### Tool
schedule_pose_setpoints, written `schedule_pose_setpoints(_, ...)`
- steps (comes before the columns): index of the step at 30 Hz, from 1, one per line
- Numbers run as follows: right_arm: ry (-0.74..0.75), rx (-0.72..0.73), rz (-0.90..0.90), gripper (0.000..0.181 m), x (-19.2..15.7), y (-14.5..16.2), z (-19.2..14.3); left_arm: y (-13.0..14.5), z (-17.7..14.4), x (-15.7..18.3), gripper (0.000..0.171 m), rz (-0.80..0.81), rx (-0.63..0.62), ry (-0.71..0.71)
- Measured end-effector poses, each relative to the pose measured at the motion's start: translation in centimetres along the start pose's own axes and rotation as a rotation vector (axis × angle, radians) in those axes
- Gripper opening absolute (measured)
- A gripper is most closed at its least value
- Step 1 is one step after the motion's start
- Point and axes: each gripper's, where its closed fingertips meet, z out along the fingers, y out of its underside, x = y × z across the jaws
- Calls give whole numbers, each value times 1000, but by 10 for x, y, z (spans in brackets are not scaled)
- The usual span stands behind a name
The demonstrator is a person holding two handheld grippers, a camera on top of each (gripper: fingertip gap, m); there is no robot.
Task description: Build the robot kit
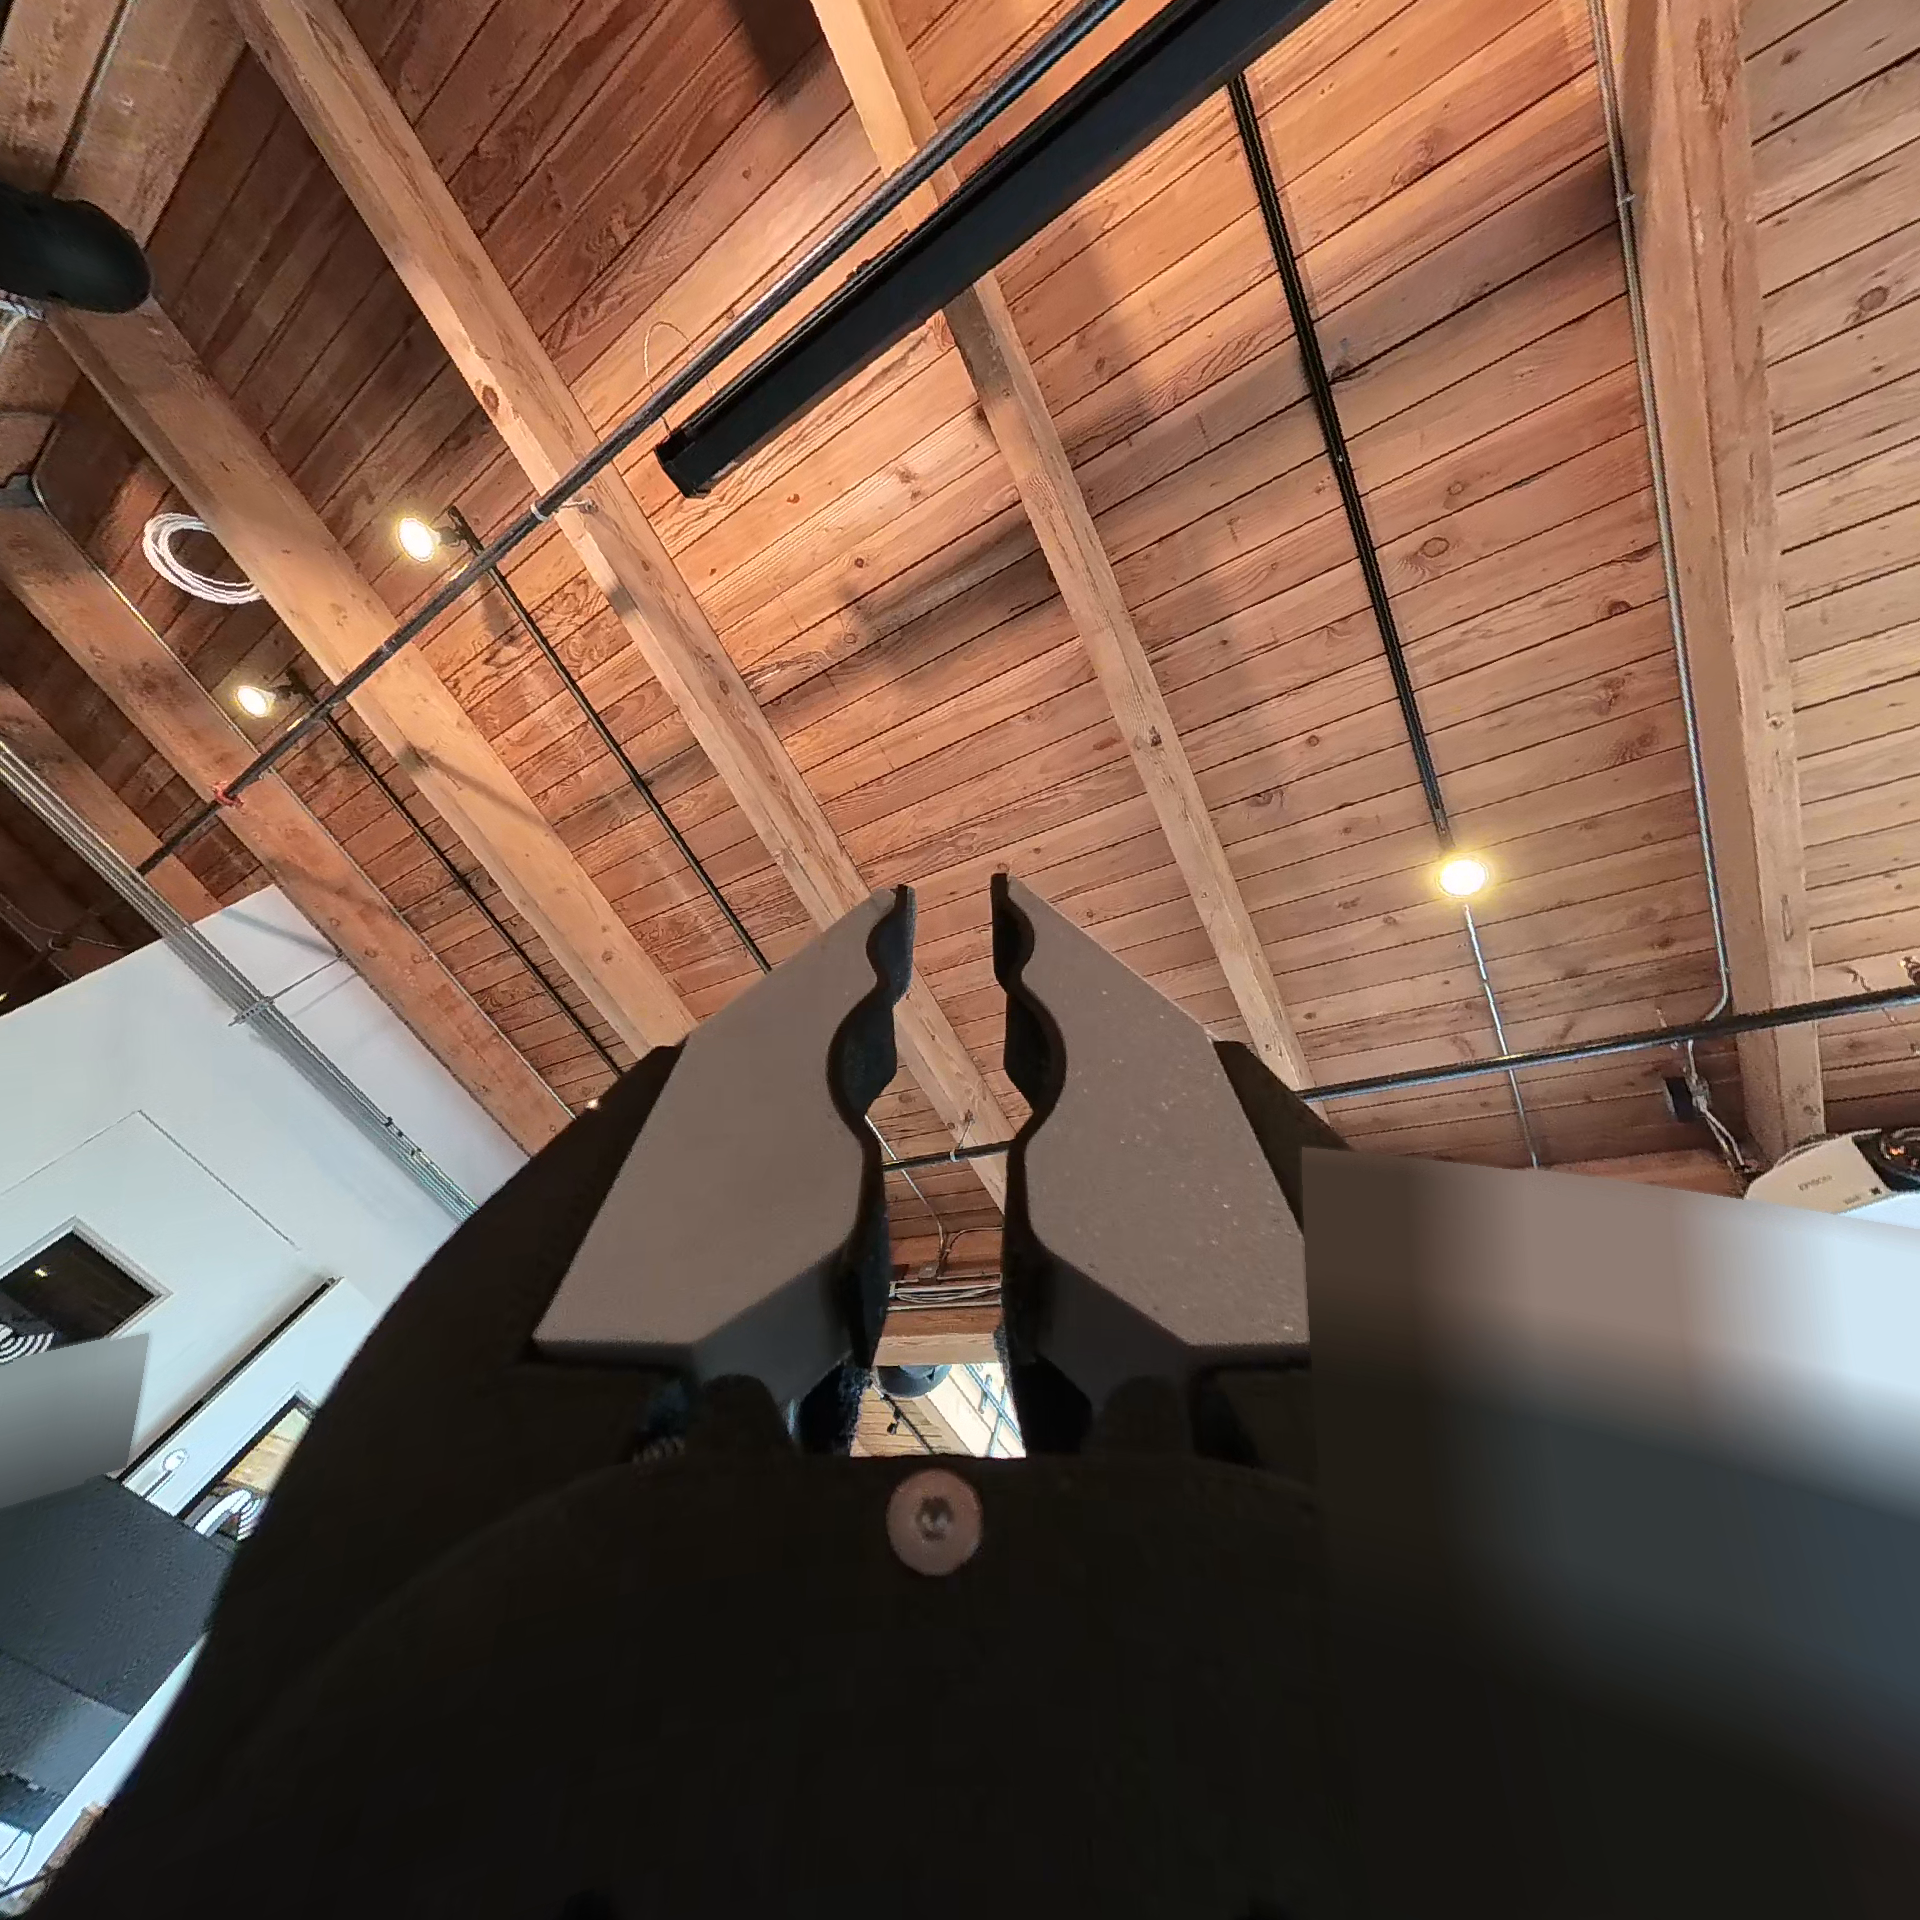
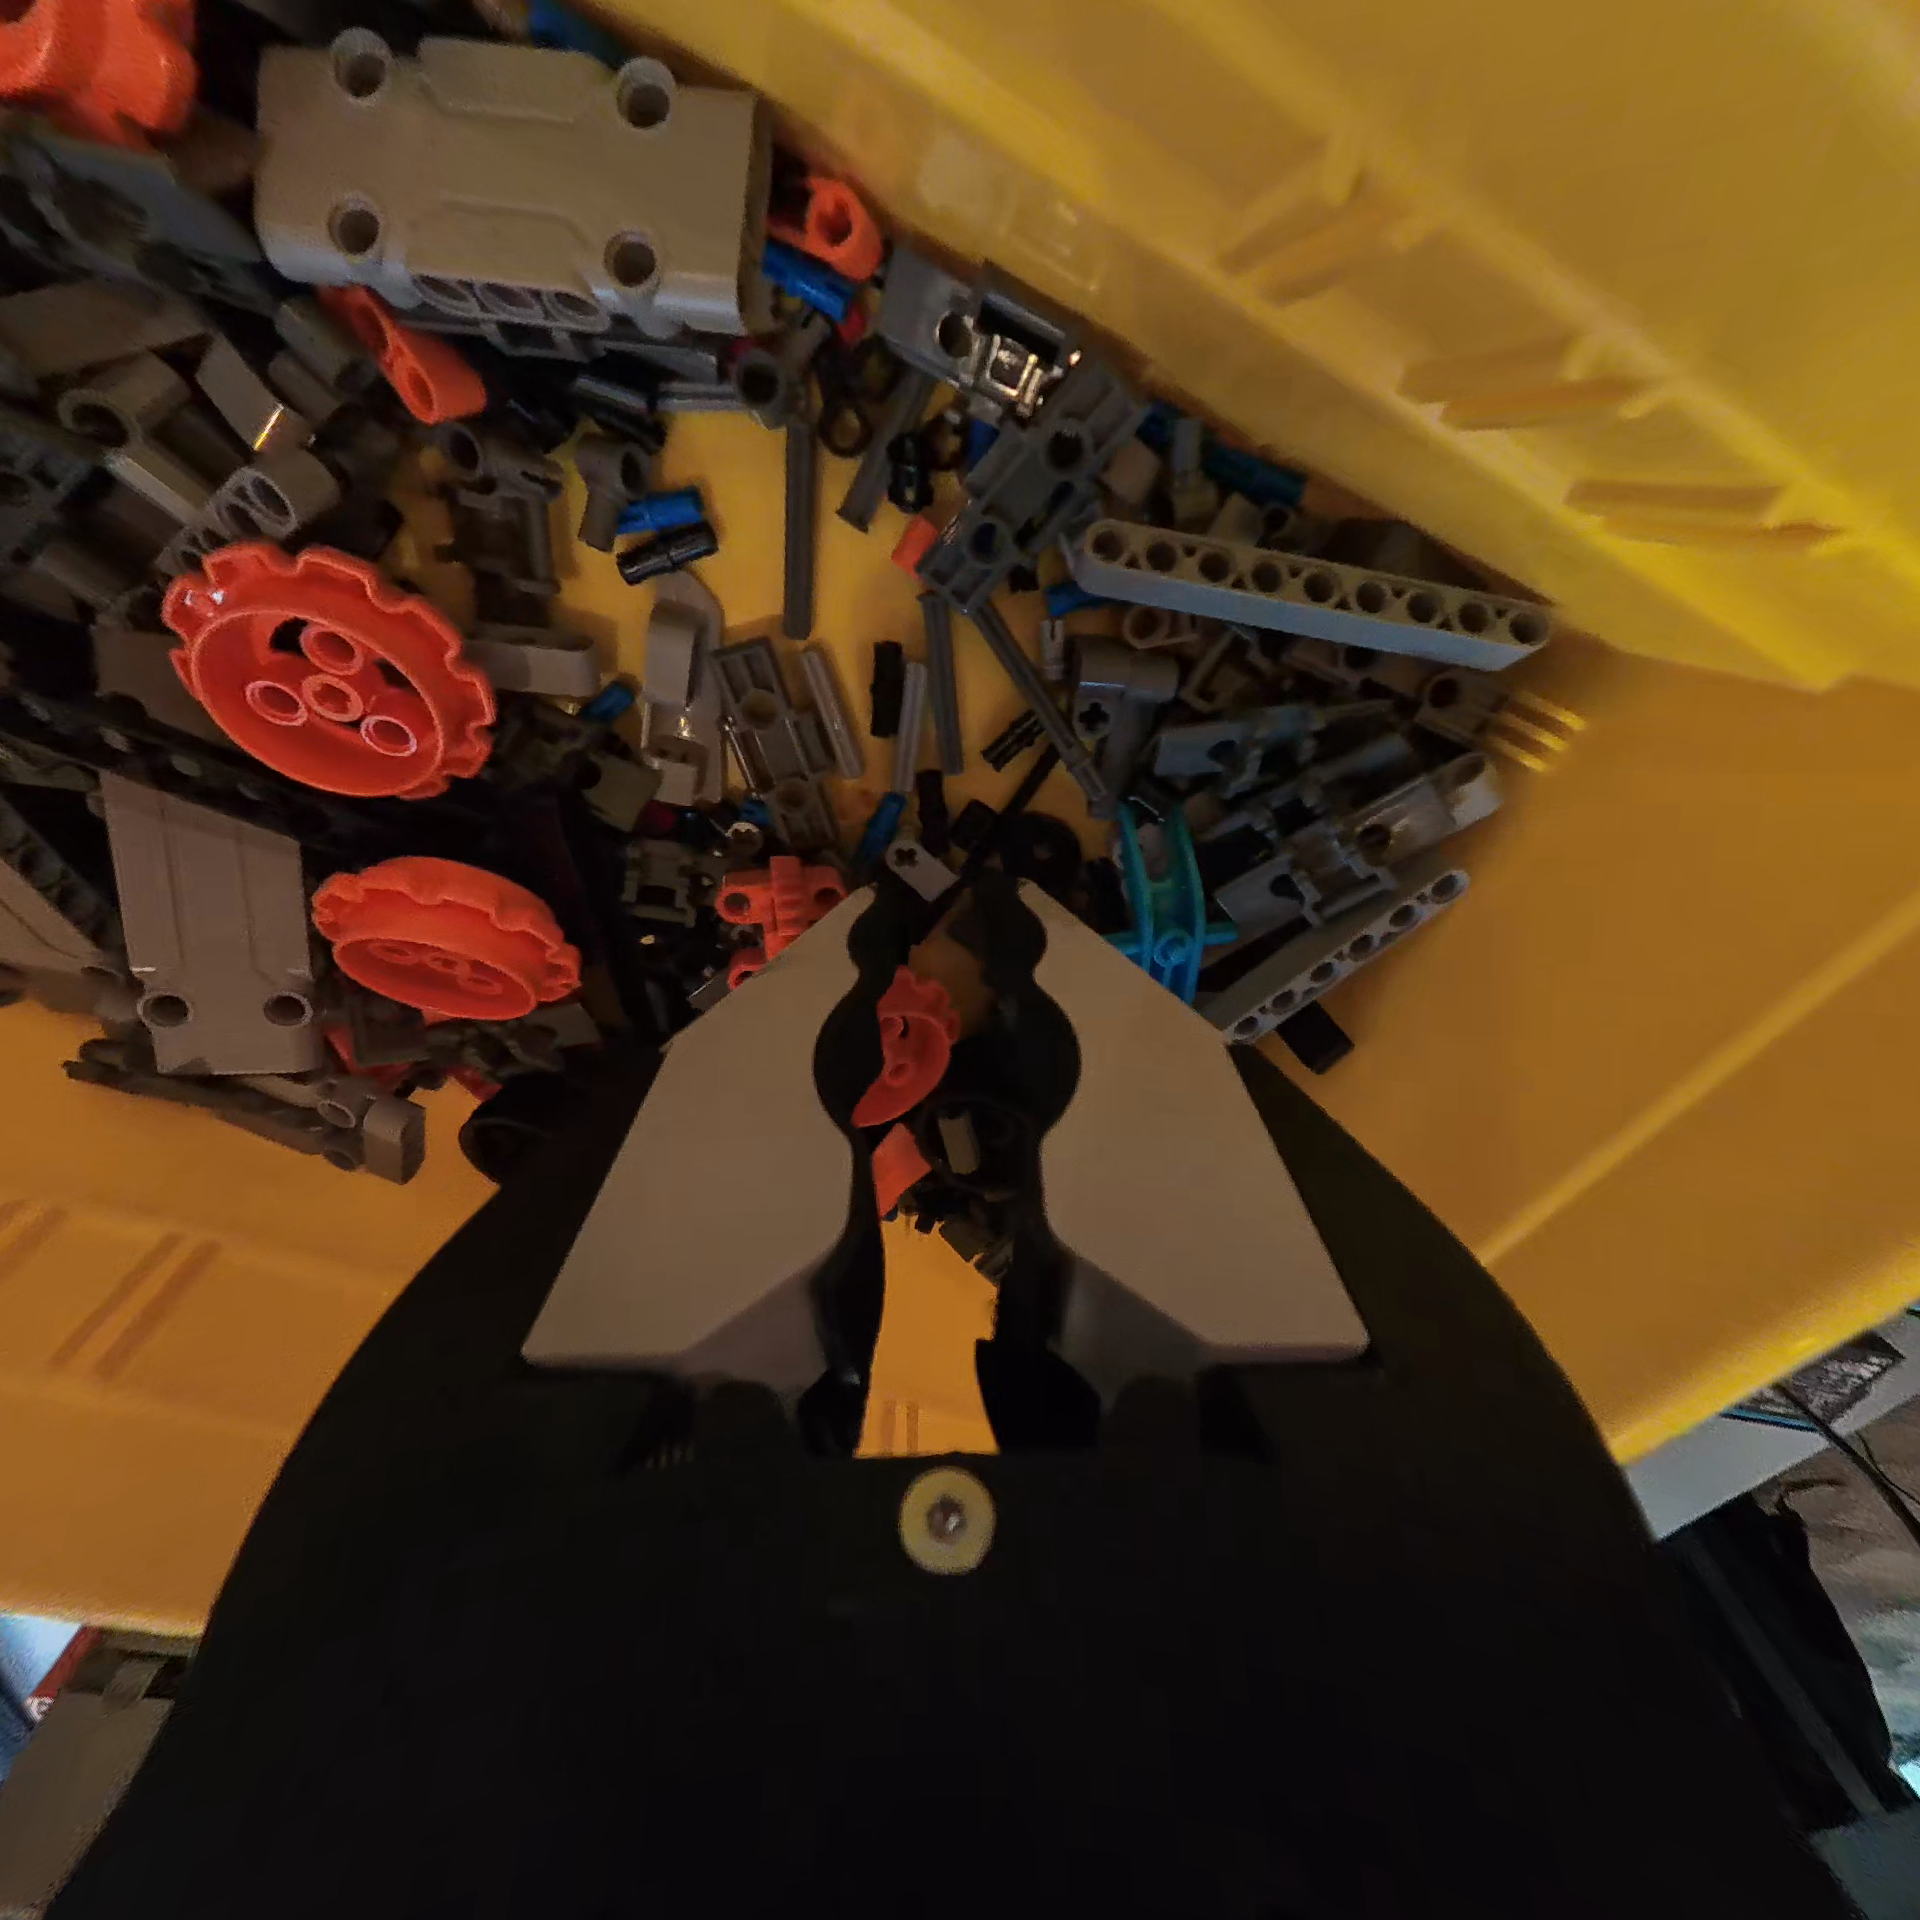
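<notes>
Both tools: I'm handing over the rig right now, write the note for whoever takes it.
Left tool: aimed up at the wooden ceiling, fingers slightly apart, nothing between them.
Right tool: down inside the yellow bin, tips in the pile of loose building pieces, fingers apart. A small orange gear shows in the gap between them, but whether it is gripped cannot be told.
Nearby: two orange toothed wheels to the left, a long grey holed beam upper right, a teal curved piece just right of the tips.
Nothing appears lifted out.

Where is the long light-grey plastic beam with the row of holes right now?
In the right wrist view, the long light-grey holed beam lies upper right in the yellow plastic bin, against its wall, on the loose parts pile.
</notes>
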Motion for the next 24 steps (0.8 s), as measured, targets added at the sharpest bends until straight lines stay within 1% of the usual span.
schedule_pose_setpoints(3,-26,5,-34,20,-4,0,4,0,0,0,12,1,2,1)
schedule_pose_setpoints(6,9,-1,-39,20,1,-2,5,0,0,0,12,1,0,1)
schedule_pose_setpoints(9,3,103,-64,22,-6,-23,-4,1,0,0,12,2,-3,0)
schedule_pose_setpoints(12,-23,219,-85,48,-19,-51,-13,2,1,0,12,1,-5,-1)
schedule_pose_setpoints(16,-107,282,-6,88,-33,-80,-9,4,1,-1,12,4,-9,-2)
schedule_pose_setpoints(17,-120,288,11,90,-36,-85,-7,4,1,-1,12,3,-9,-2)
schedule_pose_setpoints(21,-105,232,47,84,-37,-88,1,3,1,-1,12,-1,-8,-3)
schedule_pose_setpoints(22,-88,213,40,76,-36,-86,2,3,1,-1,12,-1,-8,-2)
schedule_pose_setpoints(23,-87,195,25,46,-38,-83,2,2,1,-1,12,0,-7,-2)
schedule_pose_setpoints(24,-78,195,26,38,-38,-82,3,2,1,-1,12,0,-6,-2)
